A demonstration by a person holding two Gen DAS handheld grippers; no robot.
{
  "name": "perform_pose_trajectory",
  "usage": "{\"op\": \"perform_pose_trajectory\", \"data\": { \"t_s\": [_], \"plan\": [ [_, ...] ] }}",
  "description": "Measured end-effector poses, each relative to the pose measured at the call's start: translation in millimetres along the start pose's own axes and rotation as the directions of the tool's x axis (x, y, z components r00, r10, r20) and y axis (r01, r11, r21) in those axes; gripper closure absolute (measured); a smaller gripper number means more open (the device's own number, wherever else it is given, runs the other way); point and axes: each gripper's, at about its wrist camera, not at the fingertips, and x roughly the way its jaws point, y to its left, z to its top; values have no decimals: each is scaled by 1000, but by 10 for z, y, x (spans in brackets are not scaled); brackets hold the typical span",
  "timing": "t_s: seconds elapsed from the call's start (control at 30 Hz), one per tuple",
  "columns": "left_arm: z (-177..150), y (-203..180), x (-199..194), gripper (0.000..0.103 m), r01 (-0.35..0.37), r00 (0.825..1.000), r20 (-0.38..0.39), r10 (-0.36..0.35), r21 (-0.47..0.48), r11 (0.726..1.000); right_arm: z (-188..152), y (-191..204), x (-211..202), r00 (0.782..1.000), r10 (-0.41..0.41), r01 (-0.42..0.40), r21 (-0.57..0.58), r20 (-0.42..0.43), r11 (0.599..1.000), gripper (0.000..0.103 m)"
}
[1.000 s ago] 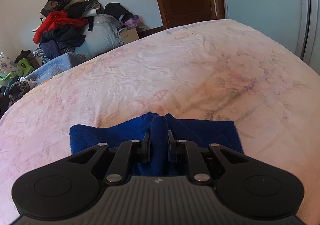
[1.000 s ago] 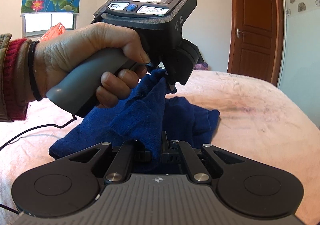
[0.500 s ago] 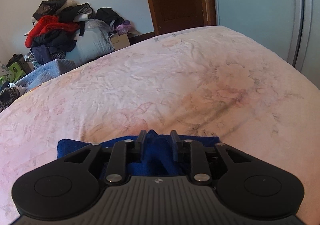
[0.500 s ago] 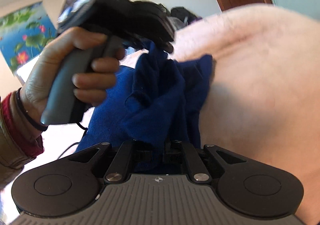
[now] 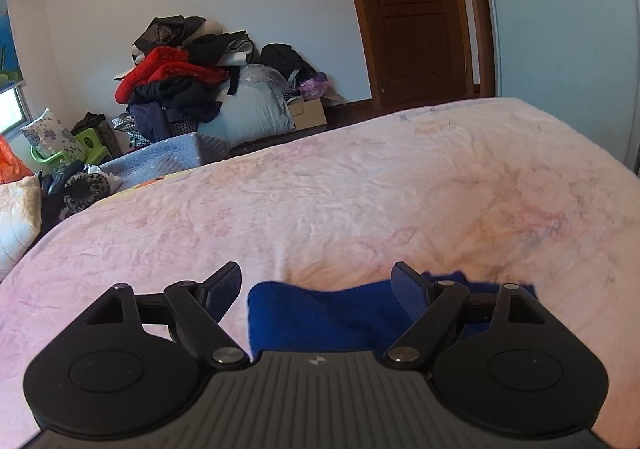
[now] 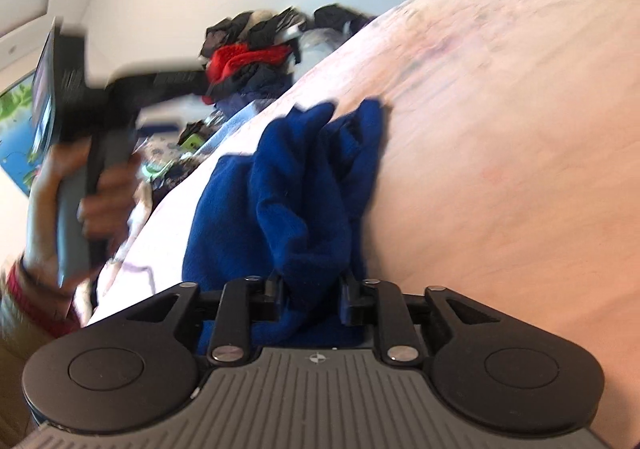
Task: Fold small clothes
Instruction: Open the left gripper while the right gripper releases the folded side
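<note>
A small dark blue fleece garment (image 5: 320,313) lies on the pink bedspread (image 5: 360,201). My left gripper (image 5: 318,291) is open, its fingers spread wide above the garment's near edge, holding nothing. In the right wrist view the same garment (image 6: 296,185) is bunched and folded over itself. My right gripper (image 6: 312,295) is shut on a fold of it. The left hand-held gripper (image 6: 92,97) shows blurred at the left of that view, apart from the cloth.
A pile of clothes and bags (image 5: 192,89) sits on the floor beyond the bed's far edge. A brown door (image 5: 412,9) stands at the back. A wardrobe panel (image 5: 560,29) runs along the right side.
My left gripper has opened and let go of the blue garment, then lifted away to the left. My right gripper keeps its hold and has tilted, laying the cloth down onto the bed.
</note>
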Motion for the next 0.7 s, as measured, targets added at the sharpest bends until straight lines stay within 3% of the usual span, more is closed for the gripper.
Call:
{"op": "perform_pose_trajectory", "data": {
  "t_s": [0.1,0.27,0.37,0.5,0.53,0.57,0.6,0.7],
  "plan": [
    [-231,49,-68,21,-23,1000,-16,23,13,1000,203,42,-59,996,-55,58,-46,63,997,55],
    [-524,58,-151,21,2,998,-60,-2,3,1000,800,359,314,996,-25,45,-238,89,970,54],
    [-640,59,-202,21,11,998,-63,-10,3,1000,1152,520,803,999,-32,36,-350,17,936,37],
    [-726,36,-238,21,-10,999,-53,11,21,1000,1368,621,1411,989,-80,24,-399,-124,917,34],
    [-738,34,-240,21,-7,998,-54,9,25,1000,1359,632,1507,985,-90,21,-408,-150,913,37],
    [-751,31,-243,21,-3,998,-56,4,30,1000,1347,648,1562,981,-101,25,-412,-165,911,61],
    [-761,36,-247,21,0,998,-55,2,33,999,1339,656,1595,978,-118,37,-412,-172,910,95],
    [-780,56,-258,21,1,999,-47,0,35,999,1327,655,1537,983,-135,70,-429,-125,901,96]
  ]
}}
